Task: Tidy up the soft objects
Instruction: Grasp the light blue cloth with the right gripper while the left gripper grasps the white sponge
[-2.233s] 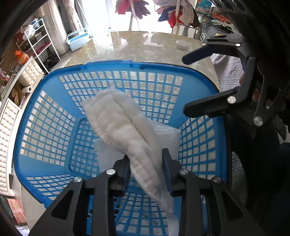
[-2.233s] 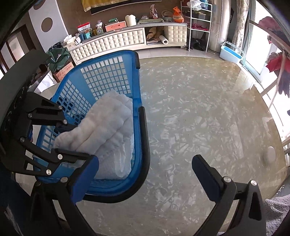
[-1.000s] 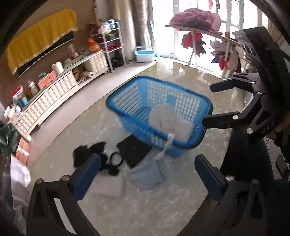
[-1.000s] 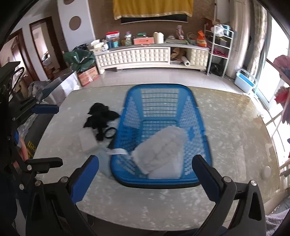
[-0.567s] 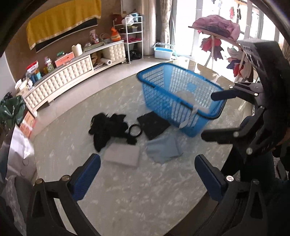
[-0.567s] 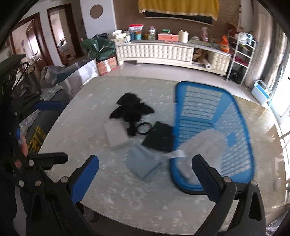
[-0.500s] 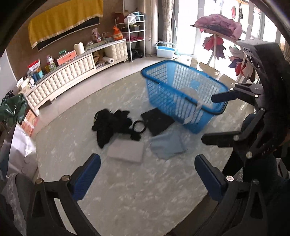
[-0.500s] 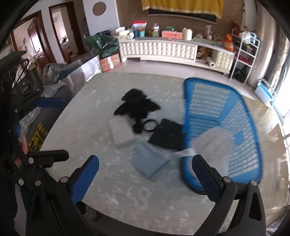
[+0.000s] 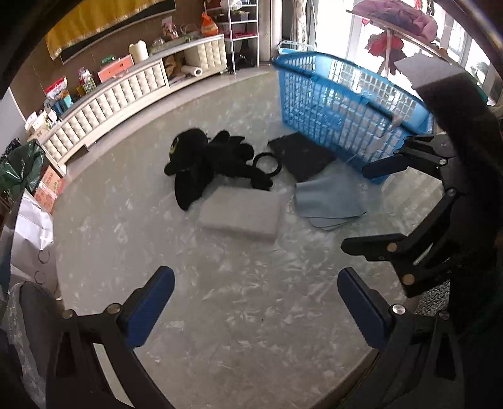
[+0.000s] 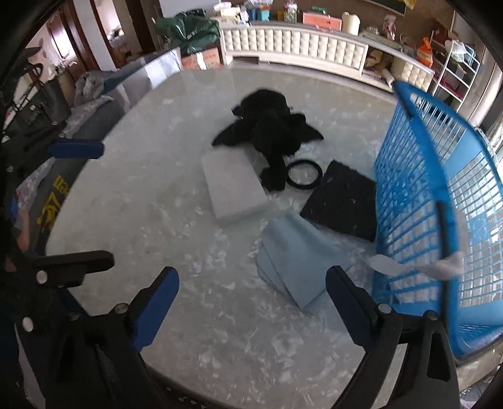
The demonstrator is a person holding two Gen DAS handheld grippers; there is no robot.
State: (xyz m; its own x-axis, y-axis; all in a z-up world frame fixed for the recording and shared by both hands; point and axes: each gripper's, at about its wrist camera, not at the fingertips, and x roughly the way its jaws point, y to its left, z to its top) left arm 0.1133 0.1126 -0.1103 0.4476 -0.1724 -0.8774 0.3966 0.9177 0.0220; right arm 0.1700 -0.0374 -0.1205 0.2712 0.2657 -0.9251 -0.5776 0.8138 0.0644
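A blue basket (image 9: 345, 103) (image 10: 418, 201) stands on the marble table, with a white cloth strip (image 10: 386, 264) hanging over its rim. Beside it lie a black pad (image 9: 301, 154) (image 10: 342, 201), a folded light blue cloth (image 9: 327, 201) (image 10: 298, 254), a white foam block (image 9: 242, 212) (image 10: 232, 185), a black ring (image 9: 266, 163) (image 10: 304, 174) and a black plush toy (image 9: 204, 157) (image 10: 270, 132). My left gripper (image 9: 254, 305) (image 10: 81, 204) is open and empty above bare table. My right gripper (image 10: 251, 299) (image 9: 374, 207) hovers near the blue cloth, its jaws closing with nothing between them.
The round table's front edge (image 9: 314, 399) runs just below both grippers. A long white tufted cabinet (image 9: 125, 94) (image 10: 298, 44) with clutter lines the far wall. A clothes rack (image 9: 405, 28) stands behind the basket. Boxes and a green bag (image 10: 195, 31) sit at the left.
The left gripper let go of the white towel, which stays in the basket. Both grippers swung away from the basket and sank toward the loose items, which now look larger.
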